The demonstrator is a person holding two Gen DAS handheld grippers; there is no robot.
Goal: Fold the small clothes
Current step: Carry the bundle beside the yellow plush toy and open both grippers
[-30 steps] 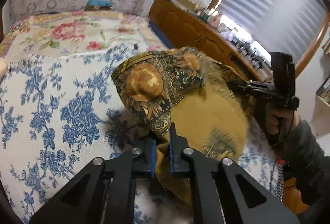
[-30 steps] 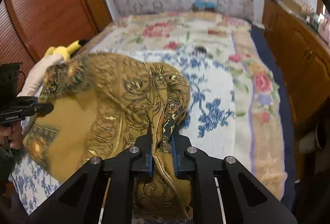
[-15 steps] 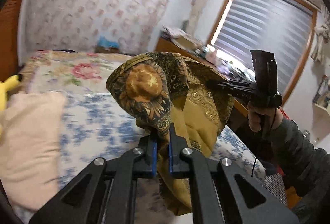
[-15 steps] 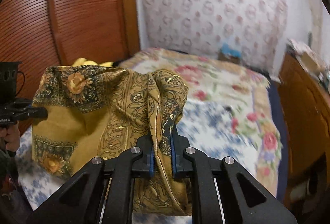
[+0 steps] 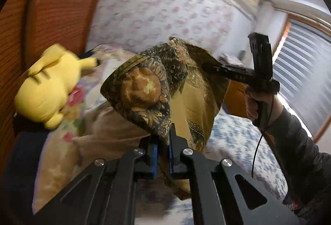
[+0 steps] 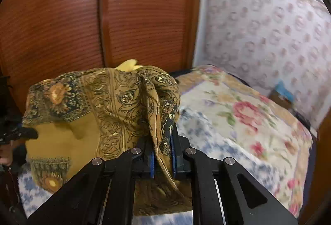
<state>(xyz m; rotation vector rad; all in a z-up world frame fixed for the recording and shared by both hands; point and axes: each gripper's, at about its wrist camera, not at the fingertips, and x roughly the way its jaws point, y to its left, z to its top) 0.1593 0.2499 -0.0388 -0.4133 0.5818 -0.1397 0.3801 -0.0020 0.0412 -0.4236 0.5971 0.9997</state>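
A mustard-yellow cloth with dark floral borders (image 5: 192,98) hangs in the air between my two grippers, above the bed. My left gripper (image 5: 163,140) is shut on one bunched corner of it. My right gripper (image 6: 163,142) is shut on another bunched corner; the cloth (image 6: 99,105) spreads to the left of it. In the left wrist view the right gripper (image 5: 209,66) reaches in from the right, pinching the cloth's far edge. In the right wrist view the left gripper (image 6: 31,134) shows at the left edge, on the cloth.
A bed with a blue floral sheet (image 5: 240,138) and a rose-patterned quilt (image 6: 248,113) lies below. A yellow plush toy (image 5: 47,90) and a beige pillow (image 5: 99,131) lie at the bed's left. A wooden wardrobe (image 6: 103,18) stands behind. A window with blinds (image 5: 306,71) is on the right.
Both grippers have lifted the cloth off the bed and tilted upward and leftward. The views now show the wardrobe, wall and plush toy instead of the bed surface.
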